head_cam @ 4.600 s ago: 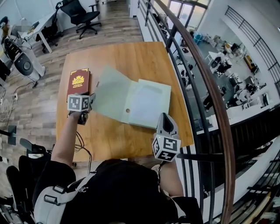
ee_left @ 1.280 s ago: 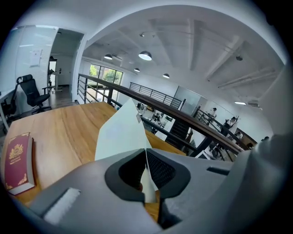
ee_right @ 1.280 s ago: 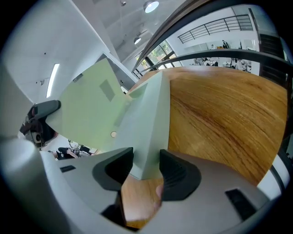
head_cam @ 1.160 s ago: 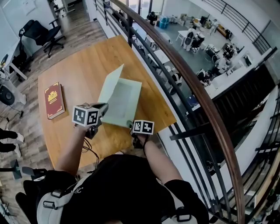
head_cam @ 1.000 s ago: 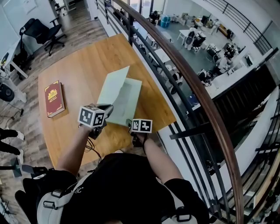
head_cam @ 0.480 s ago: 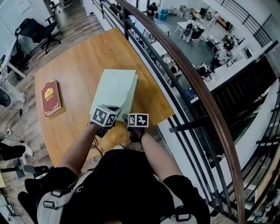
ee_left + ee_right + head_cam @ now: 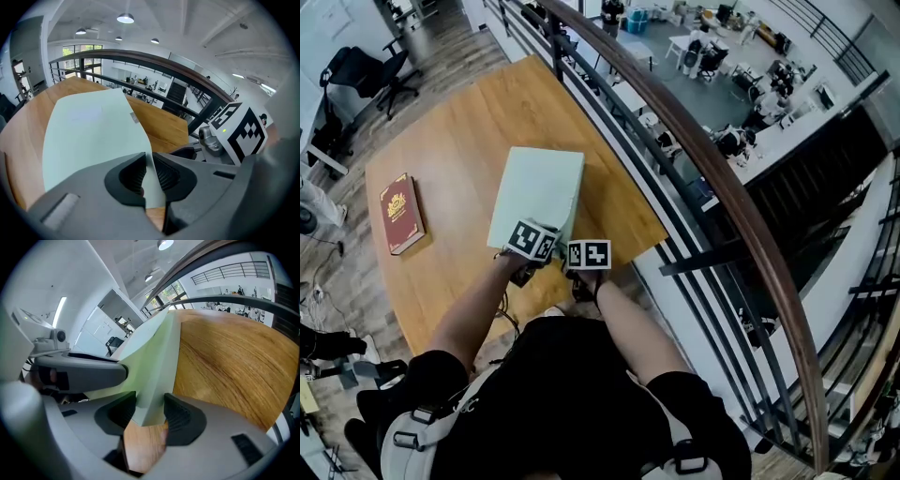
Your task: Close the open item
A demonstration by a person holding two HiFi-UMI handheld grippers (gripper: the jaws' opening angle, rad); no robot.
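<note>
A pale green folder (image 7: 539,192) lies flat and closed on the wooden table (image 7: 469,131). My left gripper (image 7: 542,232) is at its near edge. In the left gripper view the thin cover (image 7: 89,136) runs between the left gripper's (image 7: 149,171) pads; its jaws are opening and a narrow gap shows beside the sheet. Just to its right, my right gripper (image 7: 577,246) is at the folder's near right corner. In the right gripper view the folder's thick corner (image 7: 154,352) fills the space between the right gripper's (image 7: 146,416) pads, which are shut on it.
A dark red book (image 7: 397,213) lies at the table's left side. A dark handrail with bars (image 7: 694,141) runs along the table's right edge, with a drop to a lower floor beyond. An office chair (image 7: 356,70) stands at the far left.
The raised cover has swung down to the right and now lies flat on the folder. My left gripper followed it across and now sits beside the right gripper, which stayed at the near edge.
</note>
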